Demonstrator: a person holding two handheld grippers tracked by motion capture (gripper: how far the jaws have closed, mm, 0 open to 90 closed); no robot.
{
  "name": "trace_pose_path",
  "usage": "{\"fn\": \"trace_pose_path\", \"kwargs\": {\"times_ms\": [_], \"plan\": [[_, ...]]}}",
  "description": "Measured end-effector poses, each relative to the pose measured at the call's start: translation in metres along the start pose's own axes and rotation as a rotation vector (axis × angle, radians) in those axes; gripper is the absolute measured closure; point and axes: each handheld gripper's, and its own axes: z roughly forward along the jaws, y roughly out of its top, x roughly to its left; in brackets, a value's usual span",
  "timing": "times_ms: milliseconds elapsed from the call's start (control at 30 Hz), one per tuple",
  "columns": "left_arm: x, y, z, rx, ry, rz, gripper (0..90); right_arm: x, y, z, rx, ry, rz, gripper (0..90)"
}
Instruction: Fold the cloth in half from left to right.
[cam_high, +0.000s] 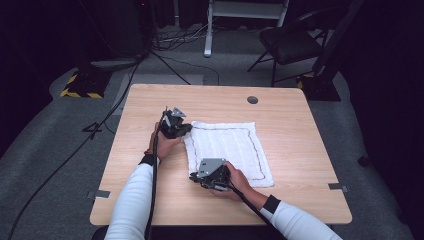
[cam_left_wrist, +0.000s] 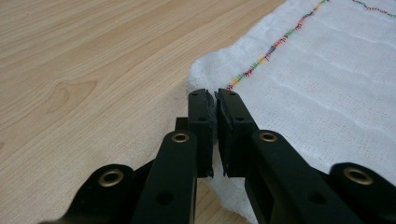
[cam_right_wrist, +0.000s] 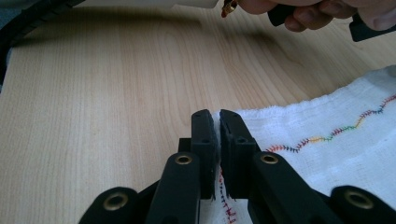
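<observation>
White cloth (cam_high: 227, 152) flat on table (cam_high: 150, 200), left gripper (cam_left_wrist: 215, 100) jaws pinching one corner, right gripper (cam_right_wrist: 218, 122) jaws clamping another

My table (cam_high: 150, 200) is a square top of light wood grain, with a round dark hole (cam_high: 252, 100) near its far right corner. A white cloth (cam_high: 230, 150) with a coloured stitched border lies flat on it, right of the middle, its left edge close to my grippers. Two small grey tabs sit at the table's left (cam_high: 101, 194) and right (cam_high: 338, 186) edges.
</observation>
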Motion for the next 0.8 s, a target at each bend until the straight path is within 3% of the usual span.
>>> {"fn": "trace_pose_path", "kwargs": {"times_ms": [367,800], "plan": [[-0.008,0.016,-0.003,-0.058,-0.006,0.015,84.7,-0.009,-0.006,-0.030,-0.045,-0.051,0.034,85.0],[-0.037,0.052,0.008,-0.099,0.005,0.055,85.0,-0.021,-0.018,-0.071,-0.090,-0.124,0.097,85.1]]}}
